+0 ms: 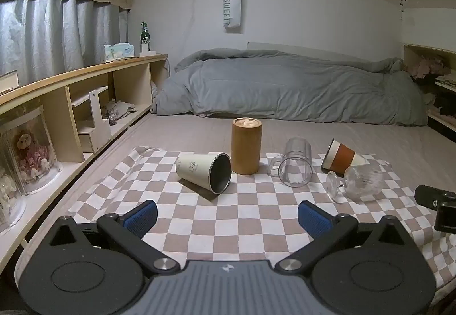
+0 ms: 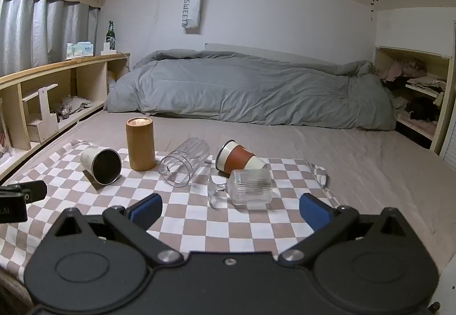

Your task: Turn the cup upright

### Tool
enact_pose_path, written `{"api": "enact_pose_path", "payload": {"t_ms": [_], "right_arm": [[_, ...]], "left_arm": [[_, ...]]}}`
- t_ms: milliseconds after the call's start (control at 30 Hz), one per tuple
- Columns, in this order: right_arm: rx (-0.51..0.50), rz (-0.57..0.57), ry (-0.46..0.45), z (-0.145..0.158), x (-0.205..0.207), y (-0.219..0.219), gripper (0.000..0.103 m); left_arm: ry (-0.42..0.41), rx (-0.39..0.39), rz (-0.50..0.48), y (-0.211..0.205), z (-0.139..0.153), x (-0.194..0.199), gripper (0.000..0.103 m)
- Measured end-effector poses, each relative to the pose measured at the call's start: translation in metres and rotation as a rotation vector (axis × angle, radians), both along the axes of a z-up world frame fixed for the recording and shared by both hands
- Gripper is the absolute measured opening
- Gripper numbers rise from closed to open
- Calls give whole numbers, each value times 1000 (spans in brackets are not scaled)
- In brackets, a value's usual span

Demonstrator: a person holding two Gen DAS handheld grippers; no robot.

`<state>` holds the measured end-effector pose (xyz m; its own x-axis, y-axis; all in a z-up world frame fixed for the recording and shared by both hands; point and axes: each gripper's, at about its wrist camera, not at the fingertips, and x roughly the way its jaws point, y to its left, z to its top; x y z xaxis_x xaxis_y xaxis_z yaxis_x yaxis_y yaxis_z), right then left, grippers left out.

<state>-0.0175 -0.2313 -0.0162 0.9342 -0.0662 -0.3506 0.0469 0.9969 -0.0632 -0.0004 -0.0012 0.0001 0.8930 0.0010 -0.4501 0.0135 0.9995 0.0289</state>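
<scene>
Several cups lie on their sides on a checkered cloth (image 1: 242,218) (image 2: 199,223). A cream metal tumbler (image 1: 202,171) (image 2: 100,165) lies with its mouth toward me. A clear glass mug (image 1: 295,162) (image 2: 183,162), a white cup with a brown sleeve (image 1: 343,158) (image 2: 239,159) and a ribbed stemmed glass (image 1: 356,182) (image 2: 245,186) lie further right. A tan cylinder cup (image 1: 246,146) (image 2: 140,144) stands upright. My left gripper (image 1: 228,215) is open and empty, in front of the tumbler. My right gripper (image 2: 230,211) is open and empty, just short of the ribbed glass.
The cloth lies on a bed surface with a grey duvet (image 1: 285,87) (image 2: 250,89) at the far end. A wooden shelf unit (image 1: 85,92) (image 2: 57,92) runs along the left; another shelf (image 2: 416,92) stands at right. The other gripper's body shows at the right edge in the left wrist view (image 1: 439,209).
</scene>
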Motion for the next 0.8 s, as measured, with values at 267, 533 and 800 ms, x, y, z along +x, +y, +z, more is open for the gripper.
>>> {"api": "enact_pose_path", "payload": {"t_ms": [267,533,800], "right_arm": [[5,0,-4,0,-1,0,103],[0,-1,0,0,-1,0,103],[-3,6,1,-1,-1,1,103]], "left_arm": [[4,-4,-2,1,-1,8,103],[2,-8,0,1,-1,7,103],[0,-8,0,-1,-1,4,103]]}}
